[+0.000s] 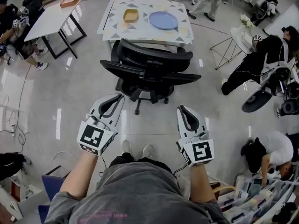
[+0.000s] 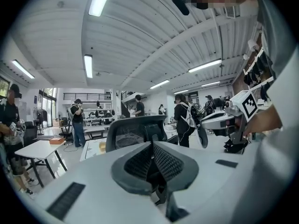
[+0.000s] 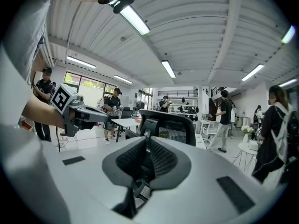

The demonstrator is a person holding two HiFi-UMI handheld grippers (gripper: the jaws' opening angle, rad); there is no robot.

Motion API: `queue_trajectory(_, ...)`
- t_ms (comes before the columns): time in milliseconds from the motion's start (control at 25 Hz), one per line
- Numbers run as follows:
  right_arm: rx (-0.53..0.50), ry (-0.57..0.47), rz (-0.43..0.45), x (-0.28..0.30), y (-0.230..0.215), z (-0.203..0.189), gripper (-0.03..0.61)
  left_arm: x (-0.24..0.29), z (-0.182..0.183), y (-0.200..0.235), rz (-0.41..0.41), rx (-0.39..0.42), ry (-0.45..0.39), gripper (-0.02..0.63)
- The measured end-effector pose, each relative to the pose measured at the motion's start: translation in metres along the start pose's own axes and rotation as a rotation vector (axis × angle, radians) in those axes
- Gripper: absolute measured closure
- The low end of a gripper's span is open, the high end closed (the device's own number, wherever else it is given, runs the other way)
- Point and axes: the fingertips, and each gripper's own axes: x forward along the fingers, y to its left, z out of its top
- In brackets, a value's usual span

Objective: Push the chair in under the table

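A black mesh office chair [image 1: 149, 66] stands on the grey floor with its back toward me, just short of the patterned table [image 1: 117, 29]. The seat faces the table and is only partly below its front edge. My left gripper [image 1: 120, 97] hangs in the air near the chair's left rear, apart from it, jaws shut and empty. My right gripper [image 1: 181, 108] is level with it on the right, also shut on nothing and clear of the chair. The chair back [image 2: 133, 132] shows ahead in the left gripper view, and the same chair back [image 3: 173, 125] appears in the right gripper view.
A yellow dish [image 1: 131, 16] and a blue plate [image 1: 163, 20] lie on the table. A white desk [image 1: 51, 20] stands at the far left and a small round table [image 1: 243, 36] at the far right. A floor fan [image 1: 256, 99], a crouching person [image 1: 275, 148] and boxes crowd the right side.
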Motion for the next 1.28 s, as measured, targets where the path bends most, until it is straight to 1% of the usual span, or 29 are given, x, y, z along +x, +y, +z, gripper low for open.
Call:
queue_trajectory(520,0.036,0.011,0.026,-0.007,-0.003,-0.009,0.565,-0.002,-0.002,-0.015,0.035,-0.023,-0.002,0.612)
queue_trajectory(1280,0.049,0.016,0.026,-0.007,0.008,-0.009,0.574,-0.010,-0.002,-0.016,0.027,-0.040,-0.006,0.612)
